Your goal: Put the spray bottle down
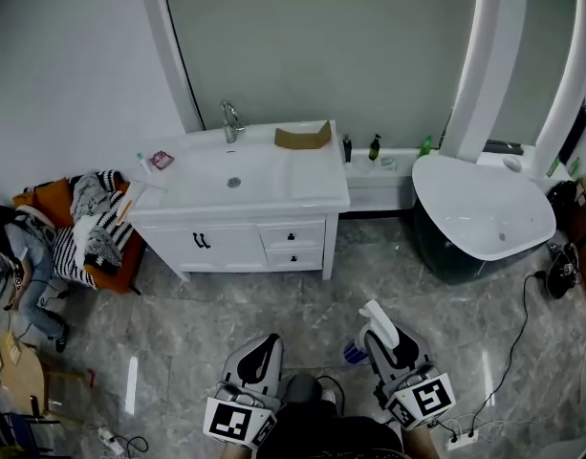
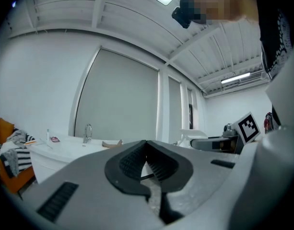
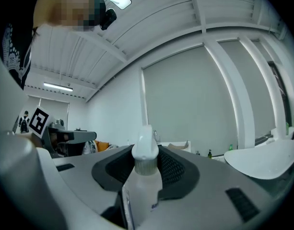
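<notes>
In the head view my right gripper [image 1: 379, 333] is low in the picture, over the grey floor, shut on the spray bottle [image 1: 376, 315]. The bottle's white trigger head sticks out past the fingertips and a blue part shows below it. In the right gripper view the spray bottle [image 3: 145, 183] stands upright between the dark ribbed pads [image 3: 171, 169], its white cap at the tips of my right gripper [image 3: 146, 153]. My left gripper [image 1: 262, 345] is beside it on the left, level and shut with nothing in it. In the left gripper view my left gripper [image 2: 147, 144] has its tips together.
A white vanity [image 1: 302, 194] with a faucet [image 1: 231, 120] and a brown cardboard piece [image 1: 303, 137] stands ahead. A white bathtub [image 1: 484, 208] is at the right, with small bottles [image 1: 375, 147] on the ledge between. Clothes lie on an orange chair [image 1: 92, 223] at the left; cables [image 1: 522, 323] run over the floor at the right.
</notes>
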Available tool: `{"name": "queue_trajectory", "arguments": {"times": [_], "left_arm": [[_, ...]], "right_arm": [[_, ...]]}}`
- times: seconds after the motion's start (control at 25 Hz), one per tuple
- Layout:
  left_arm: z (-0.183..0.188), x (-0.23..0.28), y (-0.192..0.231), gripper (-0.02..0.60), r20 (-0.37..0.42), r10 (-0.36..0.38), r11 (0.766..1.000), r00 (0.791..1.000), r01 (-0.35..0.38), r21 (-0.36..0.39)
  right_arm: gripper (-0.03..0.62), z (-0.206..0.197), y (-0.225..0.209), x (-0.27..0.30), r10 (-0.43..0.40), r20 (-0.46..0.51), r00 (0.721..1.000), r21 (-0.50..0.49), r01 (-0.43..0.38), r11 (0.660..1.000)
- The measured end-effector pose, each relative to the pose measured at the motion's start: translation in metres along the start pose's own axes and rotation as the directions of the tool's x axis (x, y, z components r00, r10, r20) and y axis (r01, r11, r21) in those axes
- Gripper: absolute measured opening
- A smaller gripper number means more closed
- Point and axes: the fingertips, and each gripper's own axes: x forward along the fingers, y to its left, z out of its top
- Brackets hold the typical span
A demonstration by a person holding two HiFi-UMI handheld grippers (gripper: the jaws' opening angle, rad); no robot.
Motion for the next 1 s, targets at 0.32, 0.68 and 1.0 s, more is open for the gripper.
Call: {"name": "queue_trajectory", "arguments": {"times": [0.32, 0.68, 1.0], "left_arm": [[0.002, 0.019, 0.020, 0.005, 0.007, 0.010, 1.000, 1.000, -0.010, -0.004], [0.007, 0.083, 0.087, 0.005, -0.003, -0.041, 0.999, 0.999, 0.041, 0.005], [0.029, 0.132, 0.154, 0.005, -0.018, -0.103, 0.993, 0.994, 0.104, 0.048]], "right_arm": [[0.152, 0.004, -0.008, 0.025, 0.009, 0.005, 1.000, 0.008, -0.009, 1.000], [0.153, 0.003, -0.030, 0.110, -0.025, -0.015, 1.000, 0.000, 0.025, 1.000], [0.153, 0.021, -0.035, 0.190, -0.068, 0.019, 0.997, 0.004, 0.068, 0.998]]}}
